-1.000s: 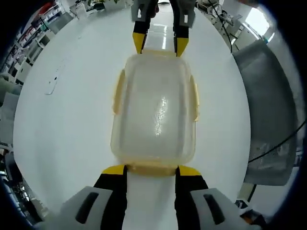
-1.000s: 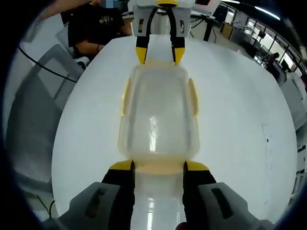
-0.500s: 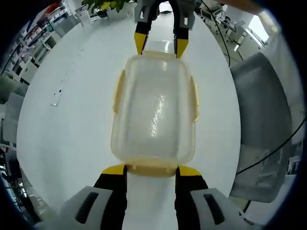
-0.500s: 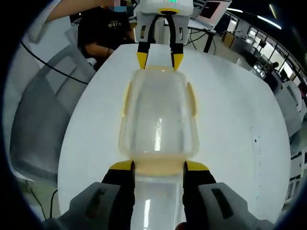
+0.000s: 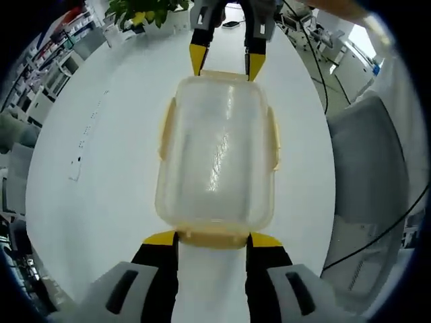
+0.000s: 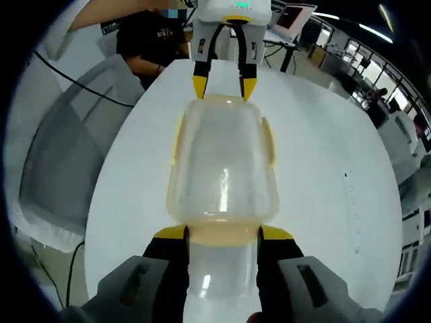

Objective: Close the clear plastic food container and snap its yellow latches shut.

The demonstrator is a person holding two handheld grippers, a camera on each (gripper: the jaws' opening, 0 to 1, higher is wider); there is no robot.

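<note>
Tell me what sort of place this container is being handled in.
Probably an open office or lab workspace. The container sits on a large white table; desks with a monitor stand behind, shelving lines one side, and a potted plant stands nearby.

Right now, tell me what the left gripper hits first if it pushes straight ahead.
The clear container: its near yellow end latch already sits at the left gripper, between the jaw tips. The right gripper stands beyond the far end.
</note>
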